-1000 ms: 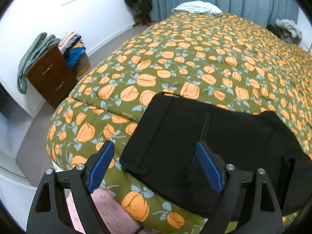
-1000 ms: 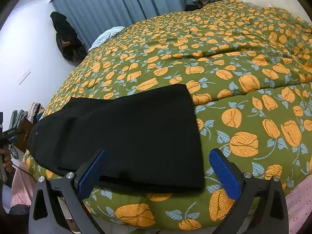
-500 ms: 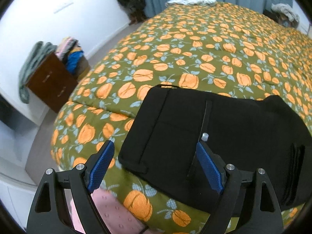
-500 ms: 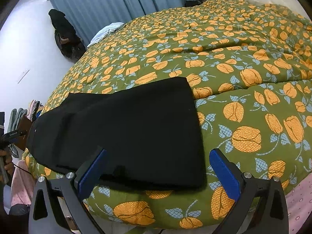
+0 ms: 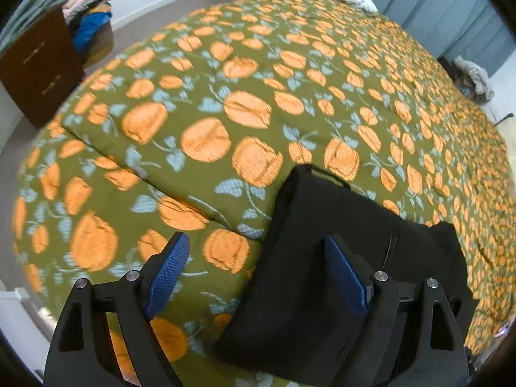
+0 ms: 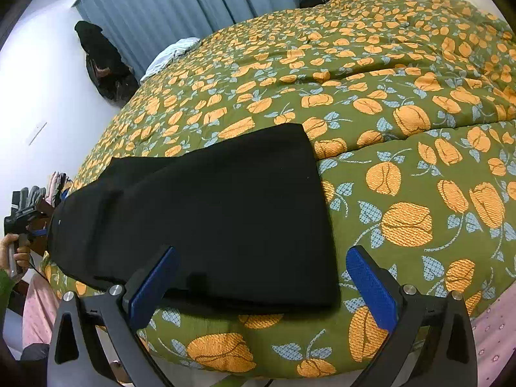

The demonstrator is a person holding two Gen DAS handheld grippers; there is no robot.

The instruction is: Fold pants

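On the green, orange-flowered quilt (image 6: 403,148) lie folded black cloth pants (image 6: 225,213), approx 9 o'clock; left gripper (image 5: 256,272) & right gripper (image 6: 262,282) gape wide, empty.

Even, soft indoor light — strong fisheye bending and dark corners, left wrist view motion-blurred

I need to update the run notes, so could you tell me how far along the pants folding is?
Done: the black pants lie flat near the edge of the floral bedspread, apparently doubled leg over leg. In hand: nothing; the left gripper hangs open at the waistband end, the right gripper open at the cuff end. Left: gripping both ends and folding the length.
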